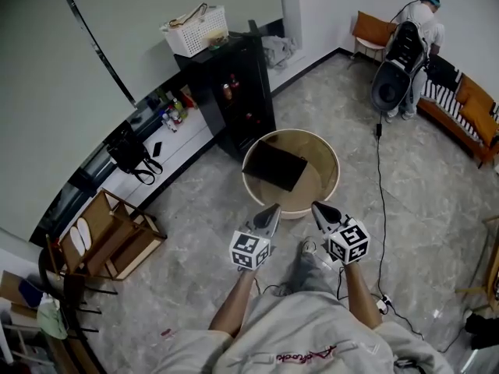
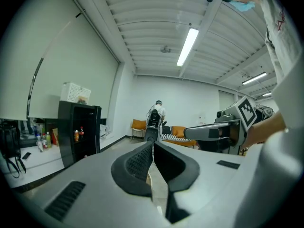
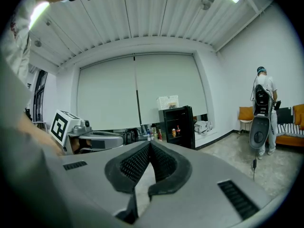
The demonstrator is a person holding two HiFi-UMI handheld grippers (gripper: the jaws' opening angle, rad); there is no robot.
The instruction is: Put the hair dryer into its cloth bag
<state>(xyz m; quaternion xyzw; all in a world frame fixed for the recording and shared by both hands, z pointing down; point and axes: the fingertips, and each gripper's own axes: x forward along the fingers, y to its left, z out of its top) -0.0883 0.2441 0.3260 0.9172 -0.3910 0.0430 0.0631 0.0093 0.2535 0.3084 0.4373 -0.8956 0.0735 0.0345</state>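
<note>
A round beige low table (image 1: pixel 327 179) stands on the floor just ahead of me. On it lies a dark flat rectangular thing (image 1: pixel 275 166), possibly the cloth bag. I see no hair dryer in any view. My left gripper (image 1: pixel 273 207) and right gripper (image 1: pixel 317 206) are side by side at the table's near rim, pointing roughly level across it. In the left gripper view the left gripper (image 2: pixel 153 145) has its pads meeting at the tips with nothing between them. The right gripper (image 3: pixel 150 145) is likewise shut and empty in its own view.
A black cabinet (image 1: pixel 238 92) with a white basket (image 1: pixel 195 29) on top stands behind the table. A person (image 1: pixel 417 22) stands at the back right by an orange sofa (image 1: pixel 475 111). A cable (image 1: pixel 380 209) runs along the floor to my right. A wooden rack (image 1: pixel 109 236) lies at left.
</note>
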